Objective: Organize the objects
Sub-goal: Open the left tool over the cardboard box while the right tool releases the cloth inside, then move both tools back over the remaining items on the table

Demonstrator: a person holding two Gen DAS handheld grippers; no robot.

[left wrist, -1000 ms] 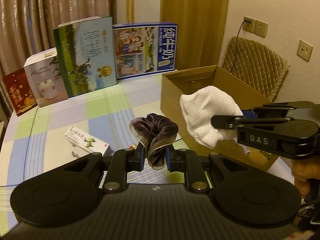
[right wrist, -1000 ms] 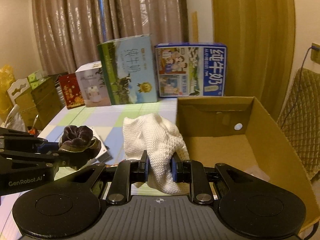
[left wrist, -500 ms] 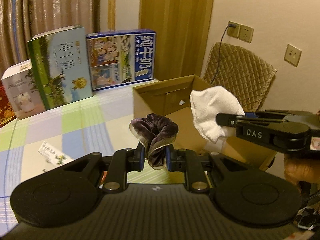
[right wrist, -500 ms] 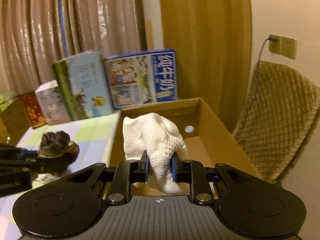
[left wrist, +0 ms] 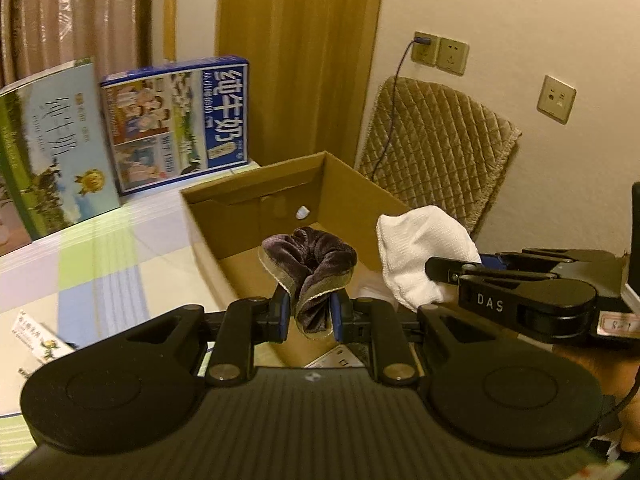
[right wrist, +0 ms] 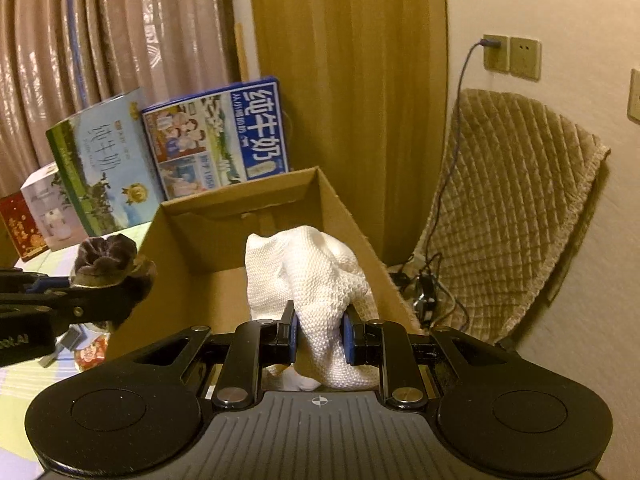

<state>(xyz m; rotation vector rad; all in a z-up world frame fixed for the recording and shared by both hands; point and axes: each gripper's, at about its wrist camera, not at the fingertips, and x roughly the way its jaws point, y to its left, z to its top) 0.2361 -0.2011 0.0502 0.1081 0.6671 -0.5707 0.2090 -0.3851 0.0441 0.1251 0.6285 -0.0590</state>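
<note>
- left gripper (left wrist: 307, 316): clamped on dark velvet scrunchie (left wrist: 310, 256), held in the air over the near-left edge of the cardboard box (left wrist: 256, 196)
- right gripper (right wrist: 320, 334): clamped on white knit cloth (right wrist: 308, 276), held over the box's open top
- box sits at the table (left wrist: 100, 260) right edge, milk cartons (left wrist: 176, 120) at the far edge

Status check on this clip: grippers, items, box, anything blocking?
Left gripper shut on purple velvet scrunchie. Right gripper shut on white cloth. Both held above open cardboard box. Nothing blocking the drop.
</note>
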